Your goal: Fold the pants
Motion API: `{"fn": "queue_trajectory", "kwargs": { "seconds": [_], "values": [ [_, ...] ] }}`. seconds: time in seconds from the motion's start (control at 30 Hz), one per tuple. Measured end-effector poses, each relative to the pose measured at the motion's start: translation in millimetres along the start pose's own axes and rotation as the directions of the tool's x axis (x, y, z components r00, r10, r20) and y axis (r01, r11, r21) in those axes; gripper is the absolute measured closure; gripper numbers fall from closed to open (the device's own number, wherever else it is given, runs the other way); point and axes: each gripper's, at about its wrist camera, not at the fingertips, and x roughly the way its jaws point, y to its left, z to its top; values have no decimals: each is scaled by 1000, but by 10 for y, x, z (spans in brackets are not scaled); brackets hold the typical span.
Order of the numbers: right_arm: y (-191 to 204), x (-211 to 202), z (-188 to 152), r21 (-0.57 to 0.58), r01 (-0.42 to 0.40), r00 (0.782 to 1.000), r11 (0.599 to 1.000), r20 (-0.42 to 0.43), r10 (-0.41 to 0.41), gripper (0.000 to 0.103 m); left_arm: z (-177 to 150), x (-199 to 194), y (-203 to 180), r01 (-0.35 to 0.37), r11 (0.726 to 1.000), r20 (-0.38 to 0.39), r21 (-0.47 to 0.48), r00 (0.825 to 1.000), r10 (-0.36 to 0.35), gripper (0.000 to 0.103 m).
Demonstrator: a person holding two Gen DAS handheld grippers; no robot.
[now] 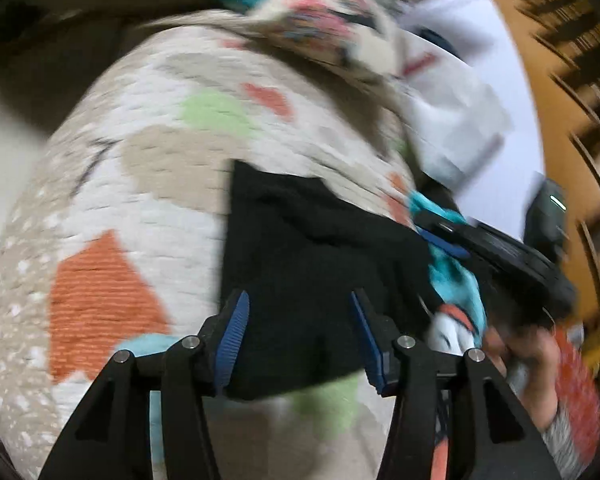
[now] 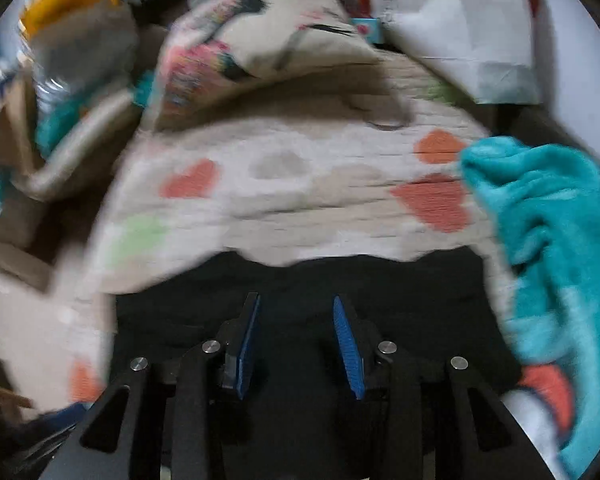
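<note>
2 blue-padded fingers (image 2: 346, 344) apart over 1 black pants (image 2: 300, 280) on patterned quilt (image 2: 280, 184).

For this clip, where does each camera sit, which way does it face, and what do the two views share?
Left wrist: on the left gripper, looking down over black pants on a patterned blanket; the right gripper and hand show.
Right wrist: on the right gripper, looking down over the pants; only its own fingers show.
Shared: pants, blanket, turquoise fleece.
</note>
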Motion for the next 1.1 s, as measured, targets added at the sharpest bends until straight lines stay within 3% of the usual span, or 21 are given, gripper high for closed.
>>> {"fn": "queue_trajectory", "kwargs": {
  "seconds": [0.07, 0.13, 0.23, 0.27, 0.3, 0.33, 0.37, 0.43, 0.5, 0.53, 0.57, 0.6, 0.67, 0.8, 0.87, 1.1],
  "values": [
    [223, 158, -56, 12, -179, 982, 984, -58, 179, 62, 49, 30, 151, -8, 997, -1, -71, 1000, 8, 53],
    [383, 384, -149, 32, -262, 957, 965, -121, 264, 62, 40, 79, 215, -12, 995, -6, -98, 1000, 11, 53],
    [405, 718, -355, 34, -184, 957, 982, -220, 187, 63, 15, 157, 205, -26, 996, -23, -89, 999, 24, 52],
    [291, 805, -433, 52, -125, 960, 991, -245, 134, 71, 7, 186, 190, -25, 996, -28, -87, 999, 23, 51],
    [190, 812, -469, 75, -100, 963, 992, -243, 116, 89, -20, 238, 173, -19, 996, -40, -85, 999, 15, 50],
    [111, 781, -478, 96, -72, 967, 993, -236, 93, 98, -44, 283, 145, -15, 996, -53, -83, 999, 10, 50],
    [76, 733, -471, 104, -34, 971, 994, -231, 57, 99, -77, 342, 129, -8, 996, -70, -86, 998, 2, 50],
    [223, 580, -369, 26, 45, 979, 999, -198, -39, 94, -146, 404, 105, 4, 995, -89, -96, 996, -12, 48],
    [569, 514, -213, -143, 49, 986, 989, -151, -70, 86, -214, 425, 24, -16, 999, -72, -50, 997, 13, 48],
    [722, 517, -140, -194, 22, 988, 981, -143, -51, 83, -244, 440, -34, -36, 999, -76, -7, 996, 35, 53],
    [852, 536, -76, -228, 2, 989, 974, -141, -35, 71, -267, 453, -73, -57, 998, -83, 24, 995, 59, 62],
    [1005, 601, 11, -272, -20, 990, 962, -141, -19, 55, -275, 470, -85, -70, 997, -93, 34, 993, 73, 85],
    [1235, 763, 107, -343, -36, 988, 939, -155, -19, 44, -286, 491, -38, -62, 998, -112, 7, 992, 63, 90],
    [1538, 1241, 155, -426, -34, 970, 904, -231, -73, 45, -291, 468, 5, -54, 998, -123, -34, 991, 49, 92],
    [1531, 1461, 147, -395, -44, 945, 917, -314, -90, 96, -316, 441, -7, -68, 997, -127, -30, 990, 64, 93],
    [1599, 1416, 291, -307, -92, 951, 947, -309, -8, 97, -306, 187, 148, -88, 993, -122, -80, 989, 78, 94]
  ]
}}
